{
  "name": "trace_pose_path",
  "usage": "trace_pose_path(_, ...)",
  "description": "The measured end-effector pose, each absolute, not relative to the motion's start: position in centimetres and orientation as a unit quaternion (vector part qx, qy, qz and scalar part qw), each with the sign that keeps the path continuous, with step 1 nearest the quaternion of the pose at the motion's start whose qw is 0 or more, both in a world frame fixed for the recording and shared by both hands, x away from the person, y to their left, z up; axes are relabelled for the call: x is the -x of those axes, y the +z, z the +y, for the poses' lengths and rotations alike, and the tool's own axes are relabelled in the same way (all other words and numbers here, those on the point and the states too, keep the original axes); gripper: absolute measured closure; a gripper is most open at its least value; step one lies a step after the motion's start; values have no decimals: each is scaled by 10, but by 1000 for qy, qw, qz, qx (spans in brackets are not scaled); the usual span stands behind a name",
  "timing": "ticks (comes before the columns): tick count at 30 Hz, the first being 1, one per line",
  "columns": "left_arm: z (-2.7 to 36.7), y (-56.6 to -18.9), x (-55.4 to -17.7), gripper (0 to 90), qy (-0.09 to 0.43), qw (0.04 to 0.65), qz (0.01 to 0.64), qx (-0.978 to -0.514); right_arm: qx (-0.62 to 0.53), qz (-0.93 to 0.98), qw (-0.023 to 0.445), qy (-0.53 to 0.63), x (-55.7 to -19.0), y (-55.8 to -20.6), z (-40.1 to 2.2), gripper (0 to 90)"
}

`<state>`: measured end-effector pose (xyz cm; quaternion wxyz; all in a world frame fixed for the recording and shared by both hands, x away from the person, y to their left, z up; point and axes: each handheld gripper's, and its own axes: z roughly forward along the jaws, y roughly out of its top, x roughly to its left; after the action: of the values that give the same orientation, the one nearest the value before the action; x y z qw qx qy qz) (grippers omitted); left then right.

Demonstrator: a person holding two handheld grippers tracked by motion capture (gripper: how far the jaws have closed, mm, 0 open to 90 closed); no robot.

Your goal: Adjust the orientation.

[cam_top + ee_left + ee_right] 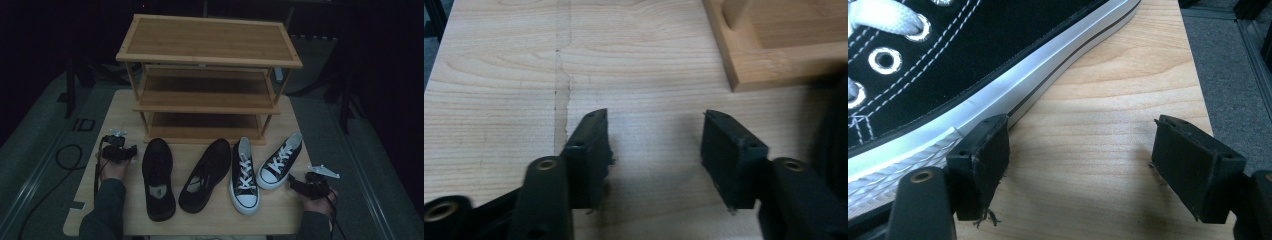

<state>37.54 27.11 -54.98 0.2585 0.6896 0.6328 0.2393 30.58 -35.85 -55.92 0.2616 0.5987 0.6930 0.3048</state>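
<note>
A wooden table (125, 107) carries a three-tier bamboo shoe rack (207, 75) at its far middle; in front of the rack four shoes lie in a row across the near half of the table. From left to right they are a black shoe (158, 177) with its toe towards the rack, a second black shoe (206, 175) angled with its toe to the far right, a black-and-white sneaker (244, 176) with its white toe cap pointing near, and a second black-and-white sneaker (280, 161) lying slantwise, heel to the far right and toe to the near left.

The left gripper (131, 151) rests at the left of the table, just beside the first black shoe and apart from it; in the left gripper view its jaws stand wide apart with bare tabletop between them and nothing held; a corner of the rack's lowest frame (769, 65) shows to the far right there.

The right gripper (291, 183) sits at the near right, close to the toe of the slanted sneaker; in the right gripper view its jaws are spread wide and grip nothing; the sneaker's white rubber sole (1013, 95) lies just beside the left-hand jaw in that view, and I cannot tell whether they touch; bare wood lies between the jaws.
</note>
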Motion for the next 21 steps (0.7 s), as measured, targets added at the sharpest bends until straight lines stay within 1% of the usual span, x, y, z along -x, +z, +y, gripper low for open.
trace_pose_path(4,271,-540,-372,517,221,276,627,-694,-599,693,262,305,-306,-559,-358,231)
trace_pose_path(15,265,-511,-359,518,188,287,583,-737,-599,693,262,305,-306,-559,-358,230)
trace_pose_path(21,257,-497,-352,517,183,290,552,-760,-599,693,262,305,-306,-559,-358,231)
